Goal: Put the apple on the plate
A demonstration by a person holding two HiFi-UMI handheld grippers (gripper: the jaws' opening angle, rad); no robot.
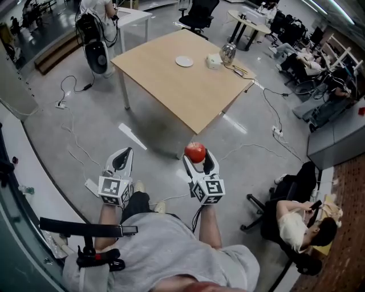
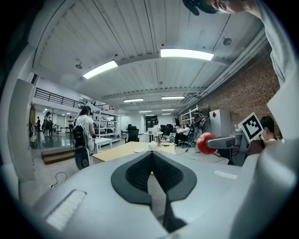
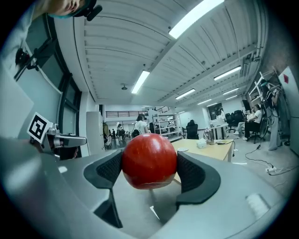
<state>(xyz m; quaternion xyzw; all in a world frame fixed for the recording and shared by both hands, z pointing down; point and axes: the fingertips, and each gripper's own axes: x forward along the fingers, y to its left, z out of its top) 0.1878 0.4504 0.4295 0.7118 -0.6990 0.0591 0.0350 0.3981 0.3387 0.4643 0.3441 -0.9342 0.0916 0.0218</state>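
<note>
A red apple [image 1: 195, 152] [image 3: 149, 161] sits clamped between the dark pads of my right gripper [image 1: 197, 158] [image 3: 150, 169], held out level over the floor in front of the person. The apple [image 2: 204, 143] also shows at the right of the left gripper view. My left gripper [image 1: 122, 161] [image 2: 152, 169] is beside it, jaws together with nothing between them. A small white plate [image 1: 183, 61] [image 3: 182, 150] [image 2: 138, 151] lies on a light wooden table [image 1: 171, 85] well ahead, far from both grippers.
On the table's far side stand a white box [image 1: 214, 61], a metal kettle [image 1: 228, 54] and chopsticks [image 1: 239, 70]. Cables [image 1: 74, 154] trail over the grey floor. A seated person [image 1: 299, 225] is at the right, a standing person [image 1: 94, 8] at the back left.
</note>
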